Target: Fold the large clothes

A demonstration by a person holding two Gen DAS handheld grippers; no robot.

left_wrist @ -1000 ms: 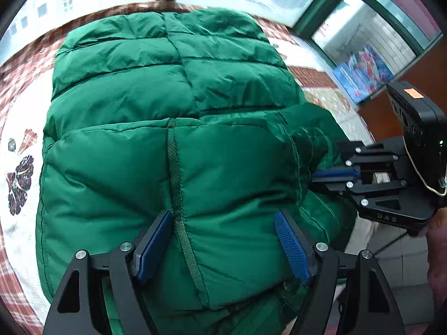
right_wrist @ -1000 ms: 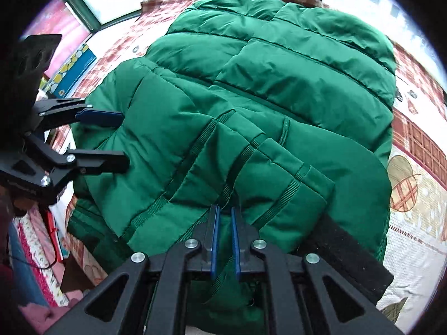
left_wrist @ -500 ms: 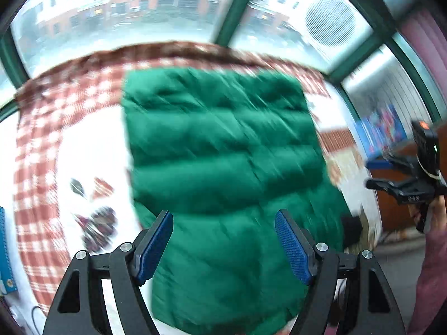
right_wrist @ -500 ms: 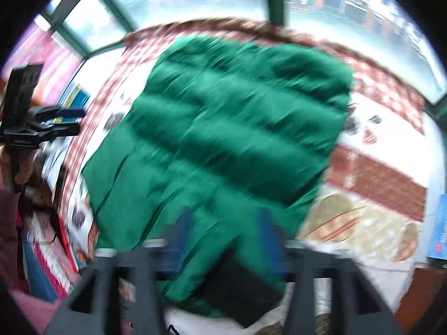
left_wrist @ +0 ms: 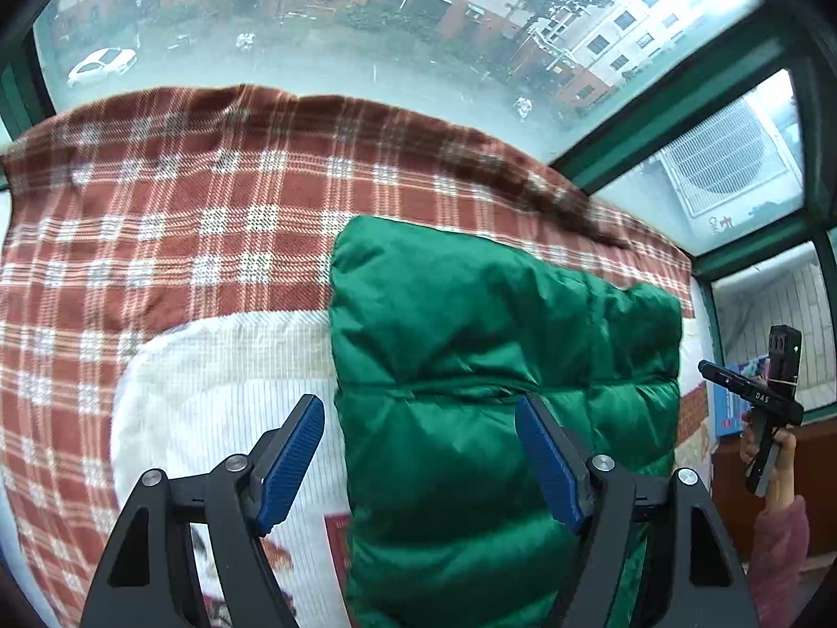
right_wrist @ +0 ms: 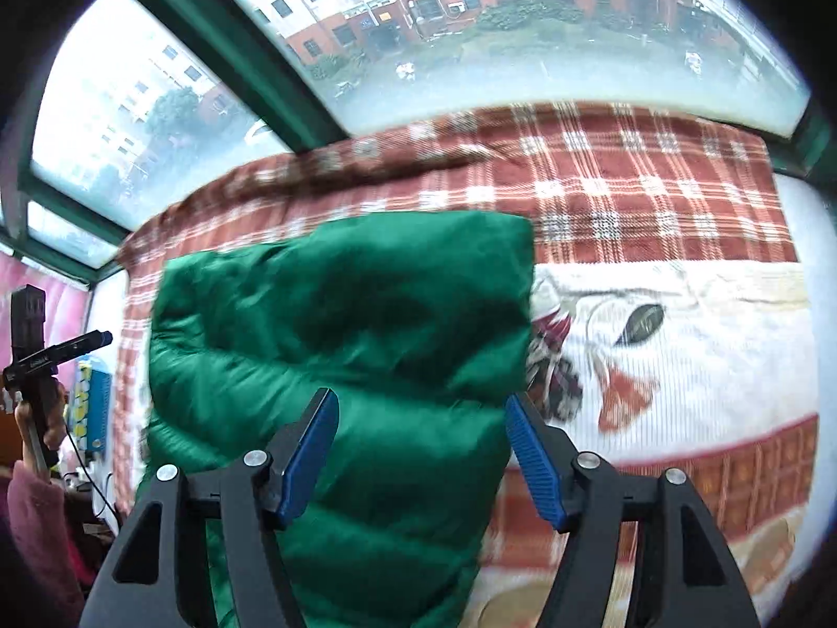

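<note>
The red-and-white plaid blanket (left_wrist: pixel 172 220) covers the bed beneath the window, with a white quilted floral bedspread (left_wrist: pixel 219 382) over its near part. On these lies the puffy green quilted down jacket (left_wrist: pixel 471 377), folded into a thick oblong whose long axis runs from the near edge of the bed away toward the window, far end squared off. The padding looks springy, so I judge the fold could puff open, or its near end could slide off the bed edge, if left unpressed. The left gripper (left_wrist: pixel 418 463) hangs above it, fingers apart and empty; the right gripper (right_wrist: pixel 418 458) likewise stands spread, holding nothing.
</note>
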